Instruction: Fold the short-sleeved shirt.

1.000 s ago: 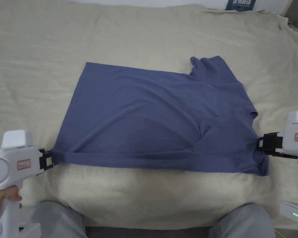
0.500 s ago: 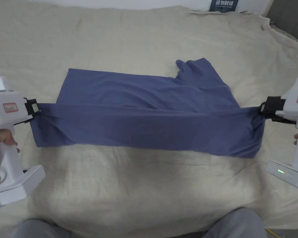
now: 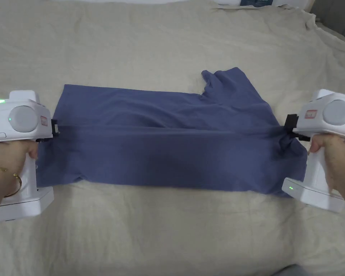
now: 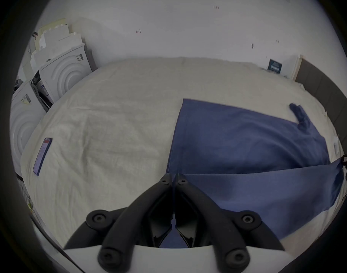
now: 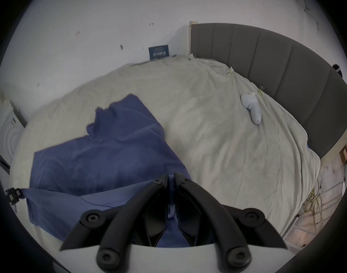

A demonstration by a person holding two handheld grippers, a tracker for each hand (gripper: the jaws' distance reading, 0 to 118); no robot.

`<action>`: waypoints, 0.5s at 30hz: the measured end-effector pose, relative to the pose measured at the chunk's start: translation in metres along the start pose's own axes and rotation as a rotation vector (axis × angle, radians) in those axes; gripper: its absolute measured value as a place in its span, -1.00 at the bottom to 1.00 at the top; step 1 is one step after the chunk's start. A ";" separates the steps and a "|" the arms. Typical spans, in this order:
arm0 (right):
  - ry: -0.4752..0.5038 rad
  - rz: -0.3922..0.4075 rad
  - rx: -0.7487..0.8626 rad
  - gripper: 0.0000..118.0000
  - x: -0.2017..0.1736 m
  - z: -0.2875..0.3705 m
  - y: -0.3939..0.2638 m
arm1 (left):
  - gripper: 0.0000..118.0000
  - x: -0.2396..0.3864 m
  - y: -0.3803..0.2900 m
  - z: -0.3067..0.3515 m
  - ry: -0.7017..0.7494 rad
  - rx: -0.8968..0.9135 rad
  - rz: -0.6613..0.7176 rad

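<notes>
A blue short-sleeved shirt [image 3: 168,143] lies across the beige bed sheet [image 3: 168,222], its near half lifted and stretched taut between my two grippers. At the shirt's left end my left gripper [image 3: 55,128] is shut on the cloth; its jaws [image 4: 173,180] pinch the blue edge. My right gripper [image 3: 289,129] is shut on the right end, with cloth between its jaws [image 5: 169,177]. One sleeve [image 3: 222,81] sticks out at the far right. The shirt [image 4: 247,149] also spreads to the right in the left gripper view, and the shirt [image 5: 101,155] to the left in the right gripper view.
A phone [image 4: 42,156] lies on the sheet far to the left. A pale handheld device [image 5: 251,107] rests near the dark padded headboard [image 5: 277,64] on the right. White machines [image 4: 64,74] stand beyond the bed's left side. A wall runs behind the bed.
Both grippers have lifted the shirt's near edge off the sheet and carried it away from me over the shirt's middle, keeping it stretched. The near half now hangs as a fold.
</notes>
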State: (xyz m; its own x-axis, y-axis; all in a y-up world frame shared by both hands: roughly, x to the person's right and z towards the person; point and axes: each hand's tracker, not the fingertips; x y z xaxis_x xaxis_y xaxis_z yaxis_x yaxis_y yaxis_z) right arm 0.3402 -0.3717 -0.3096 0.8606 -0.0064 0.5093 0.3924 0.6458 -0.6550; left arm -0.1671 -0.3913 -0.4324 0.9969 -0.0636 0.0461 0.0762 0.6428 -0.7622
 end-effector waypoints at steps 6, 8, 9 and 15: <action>-0.013 -0.005 -0.037 -0.90 0.001 -0.026 -0.011 | -0.81 0.007 -0.010 -0.027 0.047 -0.031 -0.075; -0.012 -0.014 -0.040 -0.87 0.003 -0.028 -0.014 | -0.19 0.005 -0.012 -0.029 0.065 -0.029 -0.076; -0.015 -0.015 -0.042 -0.66 0.005 -0.026 -0.014 | 0.37 0.003 -0.012 -0.029 0.104 -0.024 -0.068; -0.028 0.023 0.064 0.69 0.016 0.016 -0.001 | 1.00 -0.031 0.003 0.019 0.072 0.151 0.113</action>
State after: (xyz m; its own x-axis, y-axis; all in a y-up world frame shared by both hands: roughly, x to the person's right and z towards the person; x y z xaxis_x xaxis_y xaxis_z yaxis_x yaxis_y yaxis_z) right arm 0.3485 -0.3606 -0.2920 0.8594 0.0296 0.5104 0.3506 0.6927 -0.6303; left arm -0.1971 -0.3735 -0.4238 0.9958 -0.0361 -0.0846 -0.0282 0.7559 -0.6540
